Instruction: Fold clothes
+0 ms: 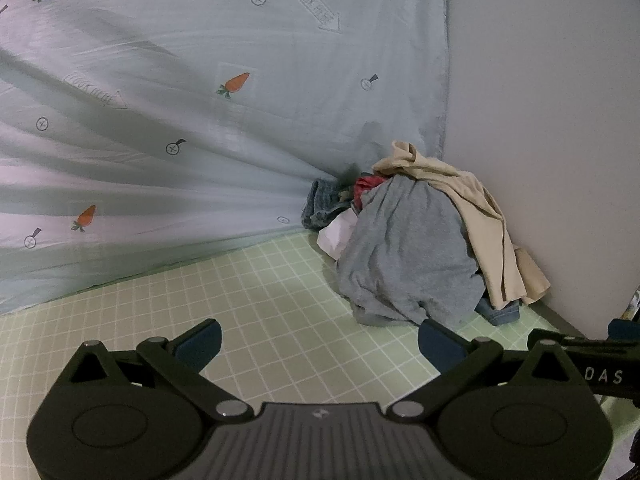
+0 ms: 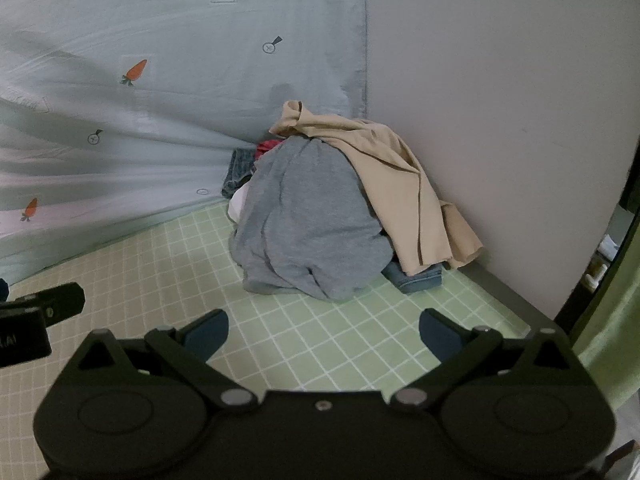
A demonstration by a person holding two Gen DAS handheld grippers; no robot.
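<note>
Right wrist: clothes pile beyond fingers

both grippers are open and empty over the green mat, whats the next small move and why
Probably reach the right gripper forward to the grey garment at the front of the pile and pinch its lower edge. Both grippers, the left gripper included, are open and empty, and nothing lies spread on the checked mat yet.

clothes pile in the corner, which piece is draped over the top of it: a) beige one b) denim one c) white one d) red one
a: the beige garment lies over the top and right side of the clothes pile, above the grey garment that fronts it; both claws are open and apart from it.
</note>
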